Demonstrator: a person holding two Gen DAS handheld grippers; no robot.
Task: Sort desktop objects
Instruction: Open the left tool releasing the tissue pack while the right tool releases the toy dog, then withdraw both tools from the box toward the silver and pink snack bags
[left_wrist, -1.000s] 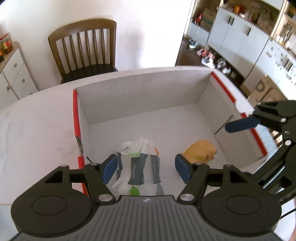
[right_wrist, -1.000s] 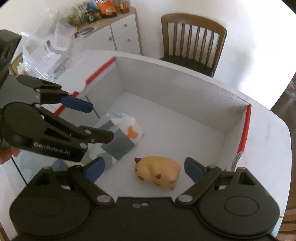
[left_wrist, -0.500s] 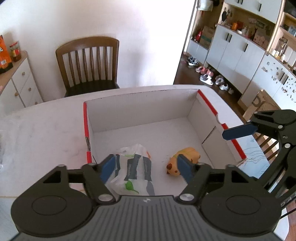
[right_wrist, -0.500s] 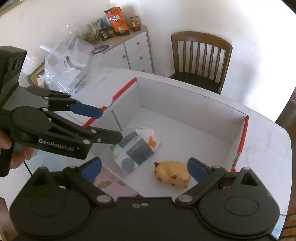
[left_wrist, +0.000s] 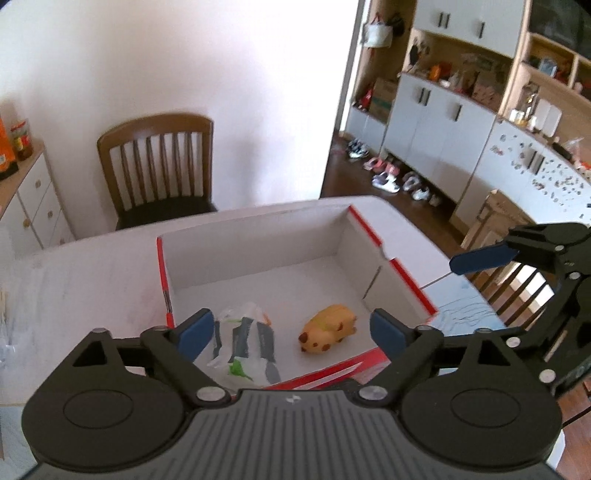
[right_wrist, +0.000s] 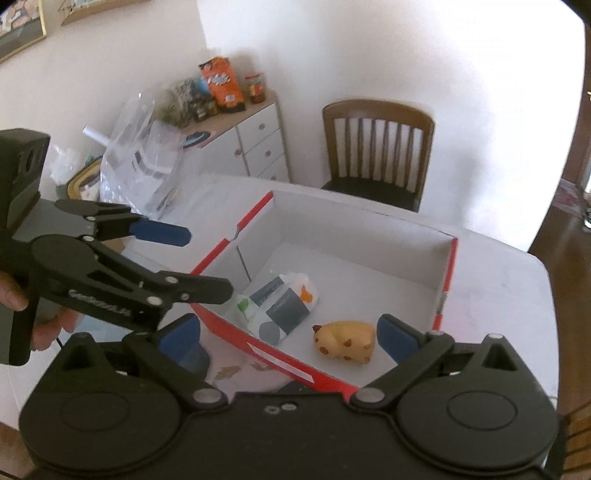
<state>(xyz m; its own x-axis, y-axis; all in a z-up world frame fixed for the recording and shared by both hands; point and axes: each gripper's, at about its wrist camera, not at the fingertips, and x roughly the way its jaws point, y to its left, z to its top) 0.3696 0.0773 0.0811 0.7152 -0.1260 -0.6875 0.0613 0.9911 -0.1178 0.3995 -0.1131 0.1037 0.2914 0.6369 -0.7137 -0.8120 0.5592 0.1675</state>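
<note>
While both my claws, left gripper (left_wrist: 290, 330) and right gripper (right_wrist: 290, 334), are opening wide and empty, the red-edged white cardboard box (left_wrist: 258, 251) holds a crinkled plastic packet (left_wrist: 245, 341) beside a yellow spotted toy animal (left_wrist: 328, 328).

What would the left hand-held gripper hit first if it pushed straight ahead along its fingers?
Probably the white floor of the box, between the plastic packet and the toy animal; depth is unclear. Left hand-held gripper is opening, empty.

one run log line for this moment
left gripper: jaws opening, empty | right gripper: jaws opening, empty | snack packet, toy: in box
</note>
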